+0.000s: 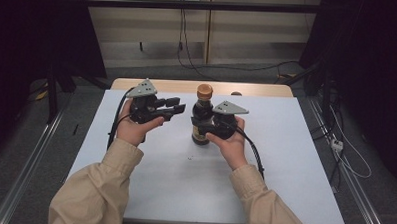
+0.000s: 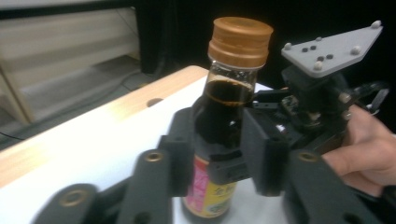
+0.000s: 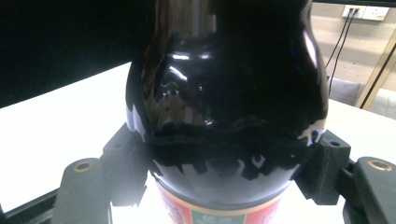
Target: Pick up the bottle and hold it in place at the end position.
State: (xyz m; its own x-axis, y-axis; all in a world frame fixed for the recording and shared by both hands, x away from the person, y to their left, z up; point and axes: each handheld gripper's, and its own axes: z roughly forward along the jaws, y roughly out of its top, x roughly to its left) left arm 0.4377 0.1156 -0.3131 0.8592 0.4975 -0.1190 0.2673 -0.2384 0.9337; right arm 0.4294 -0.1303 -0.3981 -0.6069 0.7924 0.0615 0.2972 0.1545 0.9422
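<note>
White worktop [image 1: 285,160], dark room: sauce bottle [image 1: 201,123] stood mid-sheet, right tool [image 1: 204,125] clamped on its belly, left tool [image 1: 175,107] apart beside it; better approach level toward the cap [image 1: 204,90].

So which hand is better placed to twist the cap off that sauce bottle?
Probably the left. The right gripper already clamps the sauce bottle around its body, while the left gripper is free, near the brown cap.
</note>
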